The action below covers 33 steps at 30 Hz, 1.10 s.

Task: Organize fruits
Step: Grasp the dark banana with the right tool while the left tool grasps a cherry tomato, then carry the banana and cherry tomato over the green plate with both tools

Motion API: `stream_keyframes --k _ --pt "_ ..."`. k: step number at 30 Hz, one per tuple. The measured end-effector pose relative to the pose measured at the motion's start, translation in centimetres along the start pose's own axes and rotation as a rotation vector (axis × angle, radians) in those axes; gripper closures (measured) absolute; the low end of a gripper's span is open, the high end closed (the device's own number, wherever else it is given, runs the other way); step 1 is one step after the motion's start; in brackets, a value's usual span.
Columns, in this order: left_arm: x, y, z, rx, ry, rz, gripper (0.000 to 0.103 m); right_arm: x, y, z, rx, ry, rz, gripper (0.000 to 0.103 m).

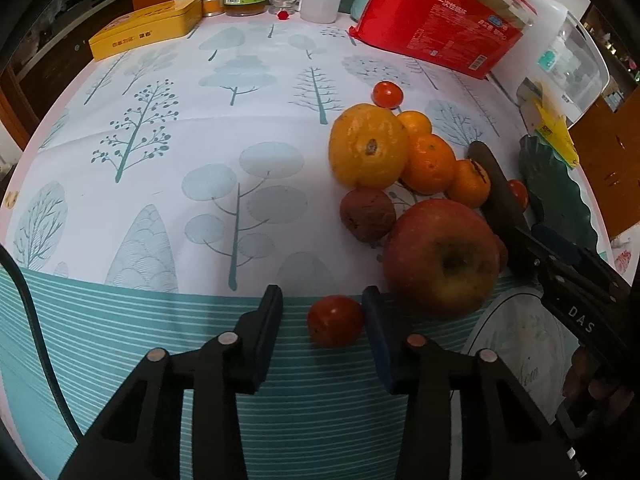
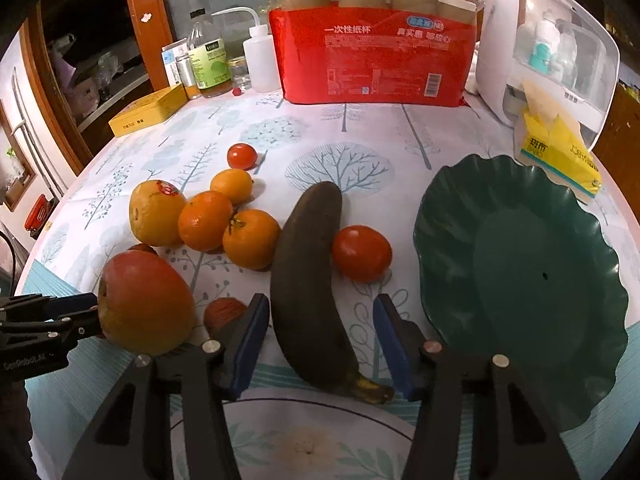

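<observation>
Both claws gape wide, gripping nothing: left gripper point(image 1: 322, 300) brackets a small tomato point(image 1: 335, 321) near the table's front edge; right gripper point(image 2: 320, 306) straddles the blackened banana point(image 2: 310, 284).

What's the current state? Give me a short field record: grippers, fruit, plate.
left gripper: open, small tomato between its fingers, not clamped
right gripper: open, straddling the dark overripe banana
green plate: no fruit on it, right of the banana
apple: on the tablecloth, near the left gripper
large orange fruit: left end of the cluster
mandarins: three, grouped beside it
tomato: touching the banana's right side
far tomato: apart, behind the cluster
</observation>
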<state>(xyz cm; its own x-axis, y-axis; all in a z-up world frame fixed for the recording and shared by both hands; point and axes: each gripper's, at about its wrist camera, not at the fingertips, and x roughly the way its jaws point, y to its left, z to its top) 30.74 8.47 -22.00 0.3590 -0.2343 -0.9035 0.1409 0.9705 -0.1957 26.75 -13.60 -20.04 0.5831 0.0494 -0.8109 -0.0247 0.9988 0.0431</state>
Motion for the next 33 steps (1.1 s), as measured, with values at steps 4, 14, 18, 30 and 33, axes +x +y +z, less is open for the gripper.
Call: stream_keyframes --k 4,14,18,30,33 --pt "0.2 -0.4 0.0 0.007 -0.001 -0.009 0.071 0.4 0.1 -0.1 -0.014 0.015 0.011 0.049" --pt "0.3 -0.5 0.0 0.006 -0.004 -0.034 0.078 1.6 1.2 -0.4 -0.093 0.015 0.026 0.056" --pt "0.2 -0.2 -0.2 0.0 -0.007 -0.034 0.078 1.5 1.1 -0.4 -0.091 0.005 0.008 0.066" --pt "-1.7 0.3 -0.3 -0.023 -0.043 -0.04 0.079 0.5 1.0 -0.2 -0.067 0.005 0.031 0.069" --pt "-2.7 0.4 -0.4 -0.025 -0.066 -0.049 0.079 -0.3 1.4 -0.1 -0.067 -0.005 0.03 0.07"
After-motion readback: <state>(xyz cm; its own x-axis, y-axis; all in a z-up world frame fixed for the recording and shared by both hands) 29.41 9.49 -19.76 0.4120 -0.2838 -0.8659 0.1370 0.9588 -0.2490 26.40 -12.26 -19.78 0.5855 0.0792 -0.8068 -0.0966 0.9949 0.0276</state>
